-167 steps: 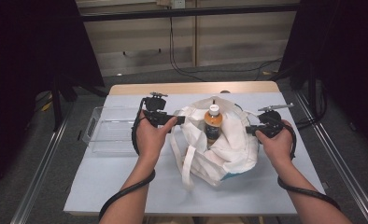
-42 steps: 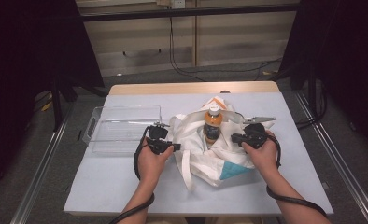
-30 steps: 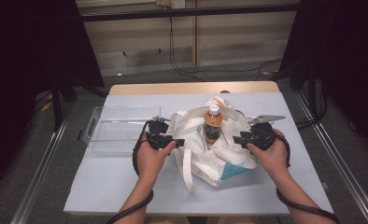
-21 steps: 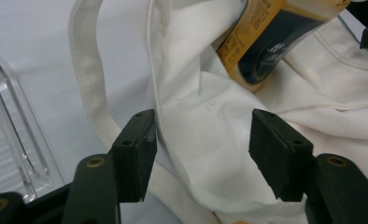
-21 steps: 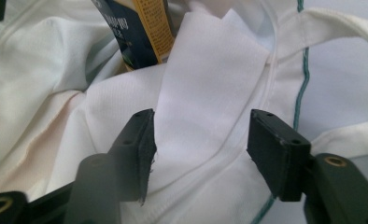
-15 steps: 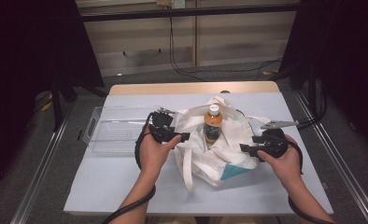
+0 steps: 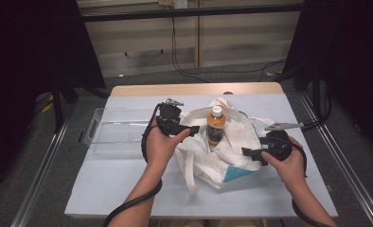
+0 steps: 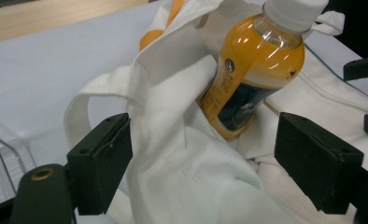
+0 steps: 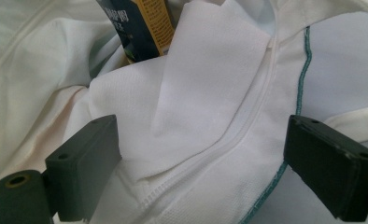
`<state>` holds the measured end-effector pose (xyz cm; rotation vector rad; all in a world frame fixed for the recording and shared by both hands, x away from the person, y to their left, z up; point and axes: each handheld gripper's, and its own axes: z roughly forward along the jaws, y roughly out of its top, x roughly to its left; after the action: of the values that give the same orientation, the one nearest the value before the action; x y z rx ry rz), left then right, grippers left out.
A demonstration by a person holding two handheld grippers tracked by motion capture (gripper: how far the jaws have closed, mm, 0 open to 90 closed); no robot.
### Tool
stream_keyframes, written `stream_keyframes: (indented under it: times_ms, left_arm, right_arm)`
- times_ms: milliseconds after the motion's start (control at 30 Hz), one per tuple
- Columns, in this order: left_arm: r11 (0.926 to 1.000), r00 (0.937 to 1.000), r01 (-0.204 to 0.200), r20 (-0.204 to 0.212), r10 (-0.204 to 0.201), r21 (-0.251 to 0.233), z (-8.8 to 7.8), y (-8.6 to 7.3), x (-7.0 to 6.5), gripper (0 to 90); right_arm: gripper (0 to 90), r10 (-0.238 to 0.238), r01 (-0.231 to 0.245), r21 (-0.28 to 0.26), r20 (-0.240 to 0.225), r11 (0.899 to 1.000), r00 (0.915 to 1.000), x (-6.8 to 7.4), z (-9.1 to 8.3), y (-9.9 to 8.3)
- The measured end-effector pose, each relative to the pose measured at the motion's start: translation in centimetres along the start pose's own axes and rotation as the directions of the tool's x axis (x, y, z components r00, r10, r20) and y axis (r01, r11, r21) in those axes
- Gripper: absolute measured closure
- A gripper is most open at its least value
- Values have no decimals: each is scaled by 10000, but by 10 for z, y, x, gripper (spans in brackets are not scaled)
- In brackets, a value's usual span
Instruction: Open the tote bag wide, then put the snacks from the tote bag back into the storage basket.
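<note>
While the orange drink bottle [image 7: 216,126] stands upright in the middle of the crumpled white tote bag [image 7: 222,156], the cloth lies slumped low around its base, so the work in hand looks like taking hold of the bag's rim on both sides. The bag sits at the centre of the counter [image 7: 128,189], with a clear plastic tray [image 7: 113,137] just beside it on the person's left.

The left hand-held gripper [image 8: 201,158] is released, jaws spread wide, with a fold of the bag and one handle strap [image 8: 86,105] between them and the bottle just behind. The right hand-held gripper [image 9: 201,163] is likewise released, its jaws straddling a seam and a loose flap of cloth near the teal-stitched edge [image 9: 303,60].

To do this well, each gripper should probably close on a doubled hem or the strap root rather than a single loose layer, which could slip free. The left jaws need to stay clear of the bottle, since a nudge could tip it. Both sides are best gripped at matching height and raised evenly, so the opening lifts around the bottle rather than dragging it over. Slow, level motion seems wise; the cloth is limp and will sag wherever it is unsupported.
</note>
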<state>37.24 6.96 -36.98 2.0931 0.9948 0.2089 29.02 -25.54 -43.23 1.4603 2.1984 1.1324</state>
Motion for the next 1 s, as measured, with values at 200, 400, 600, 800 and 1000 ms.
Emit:
stream_keyframes:
  times_ms: [200,400,600,800,1000]
  left_arm:
    - [9998,9997,-192,150,194,-112,12,9,-6,161]
    - [9983,9978,-574,344,572,77,20,15,-11,148]
    - [9987,9979,-500,409,499,16,27,15,-18,158]
    - [9992,9984,-412,380,411,10,33,16,-21,160]
    - [9990,9985,-449,317,449,9,41,19,-28,167]
  right_arm:
    - [73,94,-94,-5,-140,10000,9999,-5,-1,-1]
    - [71,187,-186,72,-192,9998,9996,-5,0,-2]
    - [71,142,-139,84,-312,9999,9994,-6,-1,-1]
    - [72,147,-143,85,-421,9999,9990,-6,-2,-1]
    - [72,174,-174,8,-462,9998,9988,-7,-5,-1]
